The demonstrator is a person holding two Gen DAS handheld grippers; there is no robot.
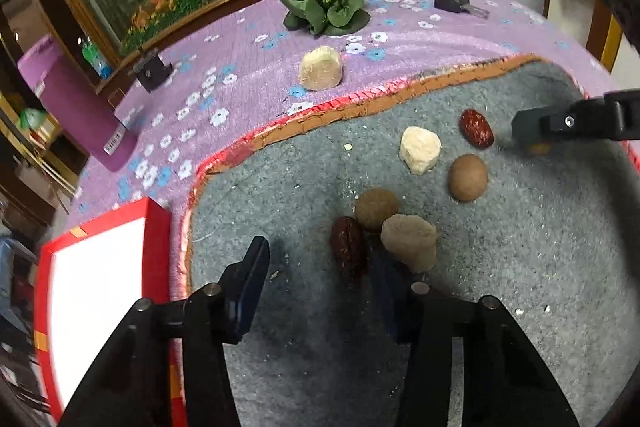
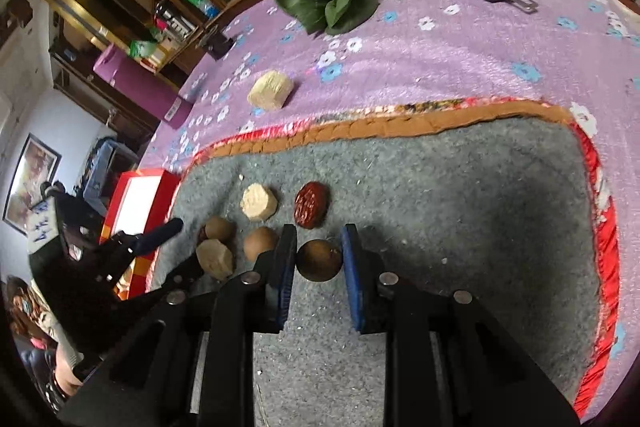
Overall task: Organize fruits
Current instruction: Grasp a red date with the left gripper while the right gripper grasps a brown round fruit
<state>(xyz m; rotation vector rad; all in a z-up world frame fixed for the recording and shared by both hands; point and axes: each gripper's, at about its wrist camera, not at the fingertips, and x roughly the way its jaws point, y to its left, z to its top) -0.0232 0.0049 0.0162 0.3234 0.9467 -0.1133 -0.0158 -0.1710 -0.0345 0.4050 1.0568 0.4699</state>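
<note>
On a grey mat (image 1: 520, 267) lie two red dates (image 1: 348, 247) (image 1: 476, 129), brown round fruits (image 1: 376, 207) (image 1: 468, 177) and pale chunks (image 1: 420, 149) (image 1: 410, 239). Another pale chunk (image 1: 320, 67) rests on the purple cloth. My left gripper (image 1: 320, 267) is open, low over the mat, with the near date between its fingers by the right one. My right gripper (image 2: 319, 255) is shut on a brown round fruit (image 2: 320, 261), its blue pads touching both sides. In the left wrist view the right gripper (image 1: 524, 127) is beside the far date.
A red box with a white inside (image 1: 96, 267) stands left of the mat. Leafy greens (image 1: 324, 7), a black device (image 1: 452, 1) and a small black clamp (image 1: 150, 71) lie on the flowered purple cloth (image 1: 248, 95). A purple roll (image 1: 80, 99) sits at its left edge.
</note>
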